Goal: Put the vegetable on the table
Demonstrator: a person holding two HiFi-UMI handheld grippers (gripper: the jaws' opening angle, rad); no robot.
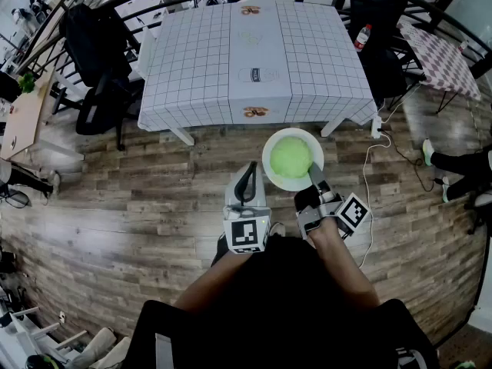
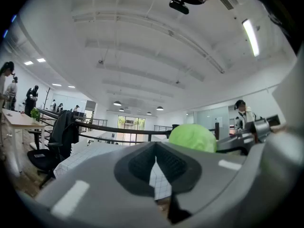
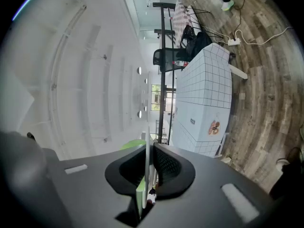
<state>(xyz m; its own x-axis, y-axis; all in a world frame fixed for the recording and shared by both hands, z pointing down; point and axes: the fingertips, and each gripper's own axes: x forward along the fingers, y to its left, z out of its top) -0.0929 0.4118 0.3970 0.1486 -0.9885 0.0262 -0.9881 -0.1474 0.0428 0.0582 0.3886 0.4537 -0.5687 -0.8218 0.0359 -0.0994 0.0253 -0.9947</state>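
A round pale-green vegetable (image 1: 290, 157) lies on a white plate (image 1: 274, 177), held above the wooden floor just in front of the table (image 1: 254, 52) with its white grid cloth. My right gripper (image 1: 314, 177) is shut on the plate's near right rim. In the right gripper view the thin plate edge (image 3: 146, 165) stands between the jaws, the vegetable (image 3: 133, 145) showing behind it and the table (image 3: 204, 103) beyond. My left gripper (image 1: 247, 177) is shut and empty, just left of the plate. In the left gripper view the vegetable (image 2: 192, 137) shows over my shut left gripper (image 2: 156, 167).
Black office chairs (image 1: 100, 68) stand left of the table. Another chair (image 1: 380, 21) with a bottle (image 1: 363, 37) is at its right corner. A power strip with cable (image 1: 377, 129) lies on the floor. A person's legs (image 1: 453, 164) and a checked table (image 1: 442, 56) are at the right.
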